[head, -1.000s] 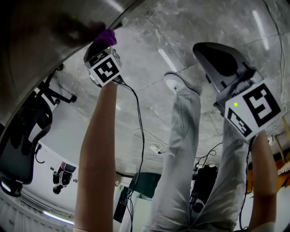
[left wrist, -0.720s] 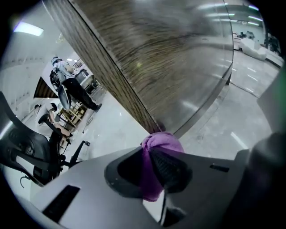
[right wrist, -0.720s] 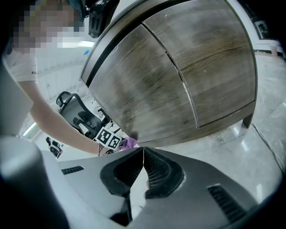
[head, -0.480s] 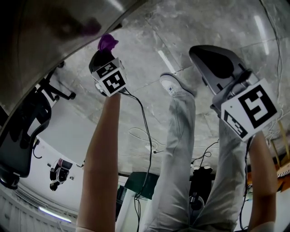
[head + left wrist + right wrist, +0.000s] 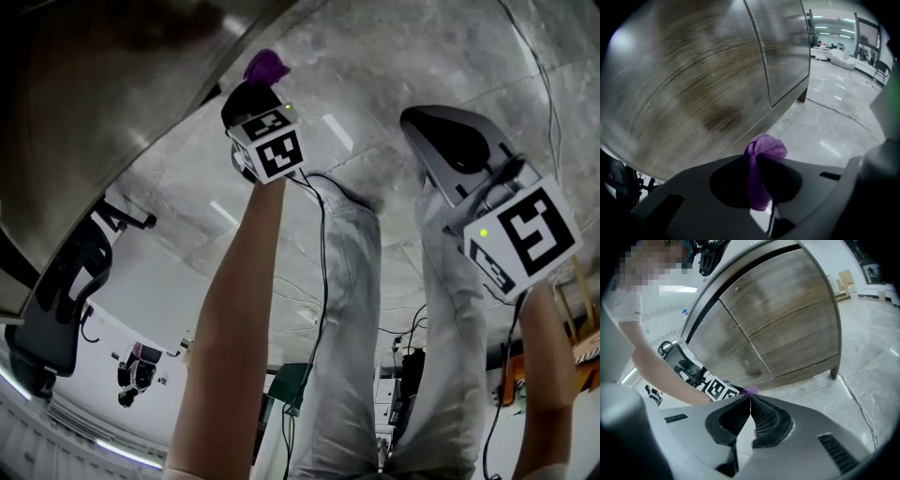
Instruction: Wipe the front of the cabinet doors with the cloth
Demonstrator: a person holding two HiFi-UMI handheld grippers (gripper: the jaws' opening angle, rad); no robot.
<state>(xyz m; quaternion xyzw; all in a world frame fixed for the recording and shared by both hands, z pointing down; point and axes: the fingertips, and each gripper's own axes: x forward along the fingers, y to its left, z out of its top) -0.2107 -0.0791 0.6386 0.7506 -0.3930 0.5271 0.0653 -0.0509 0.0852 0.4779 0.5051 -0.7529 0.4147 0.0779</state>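
Left gripper (image 5: 756,158) was clamped tight on the purple cloth (image 5: 765,147), bunched into a small knob poking past the tips, right by the bottom edge of the cabinet doors (image 5: 693,84). Right gripper (image 5: 749,398) had its jaws pressed together on nothing. Since half a second back, the left one had slid rightwards along that edge

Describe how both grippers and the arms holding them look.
The left gripper and right gripper are grey with rounded jaws; the right's pads are dark and ribbed. Each carries a white cube with black square markers and a green light. A black cable trails from the left. Forearms bare; one white short sleeve.
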